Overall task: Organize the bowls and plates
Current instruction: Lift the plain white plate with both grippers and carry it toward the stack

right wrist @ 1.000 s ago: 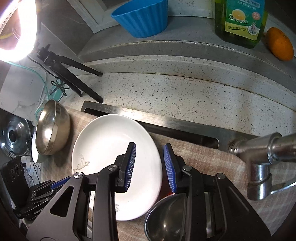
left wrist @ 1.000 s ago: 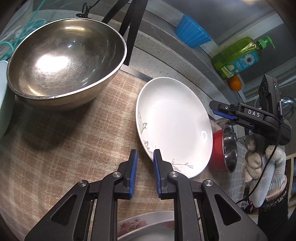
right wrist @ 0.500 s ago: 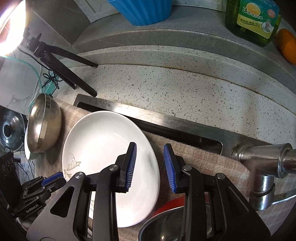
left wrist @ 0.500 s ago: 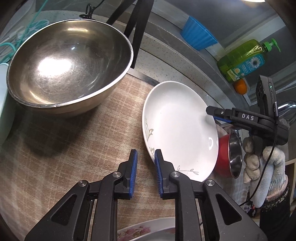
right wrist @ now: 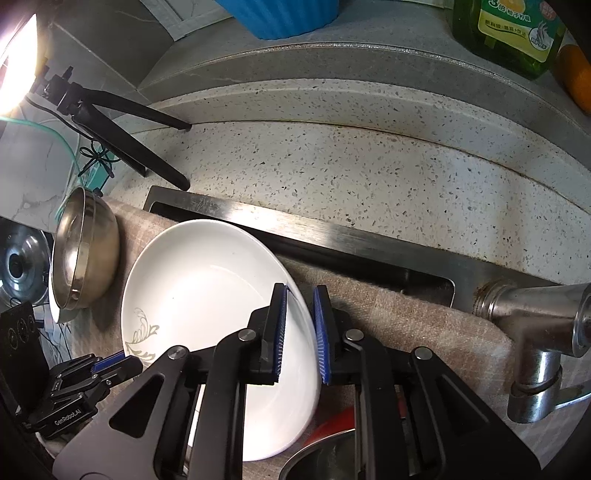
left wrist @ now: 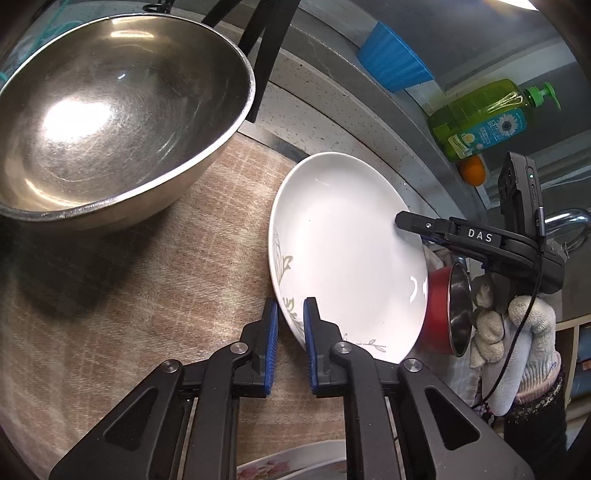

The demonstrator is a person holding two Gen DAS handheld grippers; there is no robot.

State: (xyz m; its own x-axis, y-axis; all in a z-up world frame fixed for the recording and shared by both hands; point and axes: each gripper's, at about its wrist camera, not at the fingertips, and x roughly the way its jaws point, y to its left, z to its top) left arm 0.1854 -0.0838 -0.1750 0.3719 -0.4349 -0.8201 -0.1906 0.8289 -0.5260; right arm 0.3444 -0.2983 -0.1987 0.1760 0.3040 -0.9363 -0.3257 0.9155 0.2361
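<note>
White plate (left wrist: pixel 343 254) rim pinched on opposite edges by left gripper (left wrist: pixel 290 347) and right gripper (right wrist: pixel 300 332).

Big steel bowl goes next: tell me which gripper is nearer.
Left. The left gripper holds the plate beside the big steel bowl; the right gripper holds its opposite rim.

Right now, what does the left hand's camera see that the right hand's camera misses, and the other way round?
Only the left wrist view shows the inside of the big steel bowl, a gloved hand on the other tool, and a flowered dish at the bottom edge.

Only the right wrist view shows the tap, a bright lamp, and a round metal lid at far left.

Both show the white plate, each gripper closed on one edge, plus the blue cup, green soap bottle and red bowl.
</note>
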